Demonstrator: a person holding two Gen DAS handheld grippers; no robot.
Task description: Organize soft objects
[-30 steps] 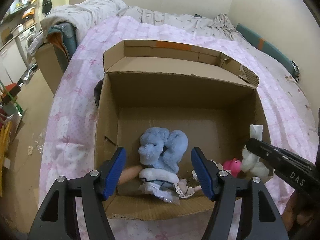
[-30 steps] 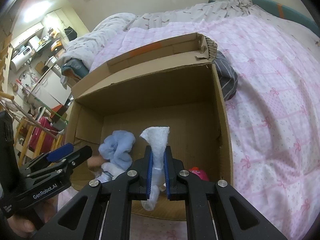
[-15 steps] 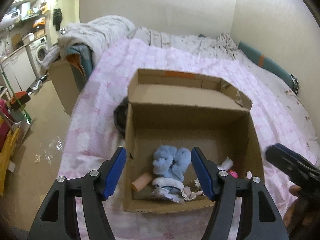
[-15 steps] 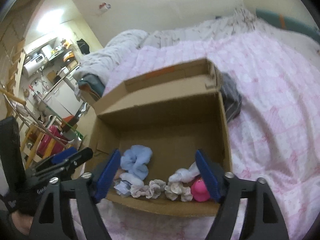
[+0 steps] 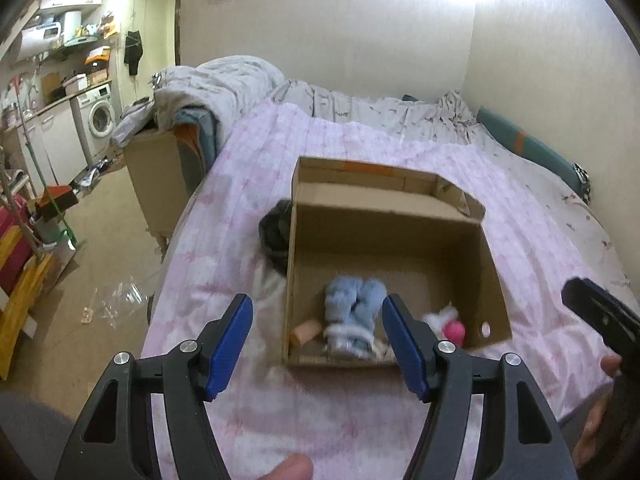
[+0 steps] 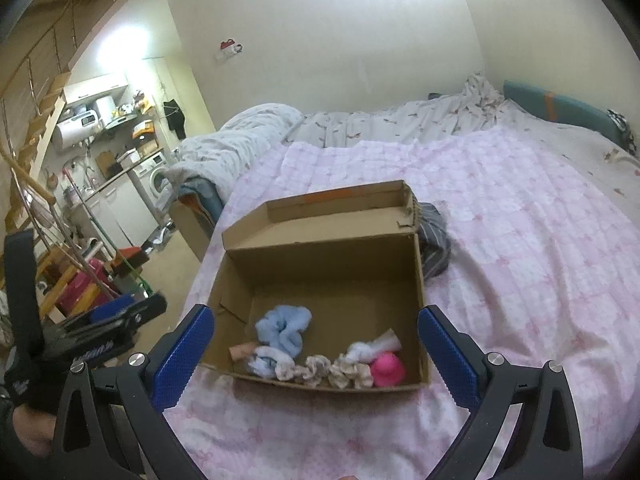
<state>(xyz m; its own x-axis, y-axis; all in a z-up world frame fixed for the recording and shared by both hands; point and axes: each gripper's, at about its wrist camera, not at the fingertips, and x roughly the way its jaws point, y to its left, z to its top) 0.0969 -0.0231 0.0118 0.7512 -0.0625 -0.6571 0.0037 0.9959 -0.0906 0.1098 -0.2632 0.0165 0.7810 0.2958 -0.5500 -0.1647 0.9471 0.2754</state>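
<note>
An open cardboard box [image 6: 336, 252] [image 5: 384, 236] sits on the pink bedspread. Inside lie a fluffy blue plush [image 6: 285, 329] [image 5: 354, 304], a white cloth [image 6: 376, 346], a pink toy [image 6: 387, 369] [image 5: 454, 330], beige scrunchies [image 6: 320, 370] and a tan cylinder [image 5: 306, 331]. My left gripper [image 5: 318, 344] is open and empty, held above the near edge of the box. My right gripper [image 6: 316, 356] is open and empty, also pulled back above the box front. Each gripper shows at the edge of the other's view.
A dark striped garment [image 6: 434, 240] lies beside the box's far corner. A rumpled grey duvet [image 5: 224, 80] is piled at the bed's head. A second cardboard box [image 5: 156, 176] stands on the floor left of the bed, with kitchen clutter beyond.
My right gripper opened and let the white cloth drop into the box. Both grippers have pulled back and up, away from the box.
</note>
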